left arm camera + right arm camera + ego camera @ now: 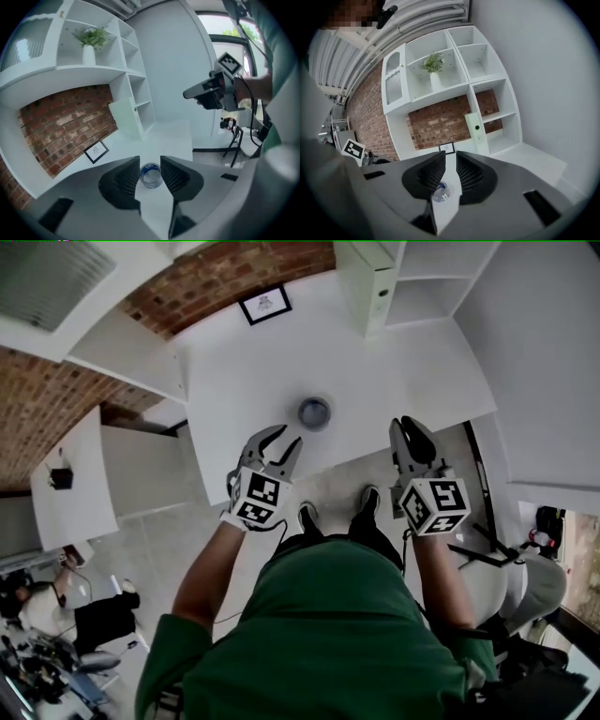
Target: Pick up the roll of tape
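Left hand-held gripper (289,437), agape, faces roll of tape (314,412), apparently lying hole-up.

Bright, even daylight is filling the room, and the smooth white table (375,381) is showing almost no shadow. In the left gripper view, the tall glass window (220,26) is glaring, overexposed. All three views are bending straight lines towards their edges, and both gripper views are fading into black corners. The dark grey plastic left gripper (150,164), close to its lens, is looking soft, while the red brick wall (440,122) is showing crisp.
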`<act>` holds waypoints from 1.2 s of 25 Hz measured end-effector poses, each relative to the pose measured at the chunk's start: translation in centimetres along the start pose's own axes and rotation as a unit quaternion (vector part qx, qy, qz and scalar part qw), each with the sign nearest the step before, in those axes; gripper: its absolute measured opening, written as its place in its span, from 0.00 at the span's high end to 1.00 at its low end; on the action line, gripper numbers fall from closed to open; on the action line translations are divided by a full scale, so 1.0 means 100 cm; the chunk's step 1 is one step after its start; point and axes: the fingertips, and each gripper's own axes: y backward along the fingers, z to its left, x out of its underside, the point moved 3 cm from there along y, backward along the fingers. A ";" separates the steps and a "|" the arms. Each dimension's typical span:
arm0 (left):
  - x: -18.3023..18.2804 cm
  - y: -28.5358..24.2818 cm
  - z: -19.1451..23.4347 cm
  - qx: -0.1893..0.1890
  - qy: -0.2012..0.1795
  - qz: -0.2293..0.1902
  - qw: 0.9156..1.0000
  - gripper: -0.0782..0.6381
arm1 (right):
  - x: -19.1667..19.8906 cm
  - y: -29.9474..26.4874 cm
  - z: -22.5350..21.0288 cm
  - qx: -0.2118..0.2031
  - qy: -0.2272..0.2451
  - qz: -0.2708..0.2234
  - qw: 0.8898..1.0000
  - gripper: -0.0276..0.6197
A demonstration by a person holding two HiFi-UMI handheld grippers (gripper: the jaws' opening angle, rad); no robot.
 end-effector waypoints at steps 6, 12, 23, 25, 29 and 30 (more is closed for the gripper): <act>0.017 -0.048 -0.016 0.022 -0.032 0.082 0.996 0.68 | 0.011 -0.019 -0.042 -0.021 -0.032 0.013 0.999 0.83; 0.035 -0.103 -0.031 0.069 -0.062 0.164 0.982 0.68 | 0.025 -0.025 -0.085 -0.016 -0.055 0.023 0.998 0.83; 0.073 -0.174 -0.050 0.103 -0.071 0.281 0.952 0.68 | 0.033 -0.014 -0.135 0.006 -0.092 0.022 0.995 0.84; 0.078 -0.183 -0.052 0.106 -0.069 0.299 0.946 0.68 | 0.032 -0.009 -0.146 0.013 -0.095 0.022 0.995 0.84; 0.086 -0.196 -0.053 0.106 -0.089 0.337 0.931 0.69 | 0.031 -0.002 -0.164 0.027 -0.097 0.020 0.995 0.84; 0.088 -0.198 -0.053 0.104 -0.093 0.346 0.928 0.69 | 0.031 0.000 -0.168 0.029 -0.097 0.020 0.995 0.84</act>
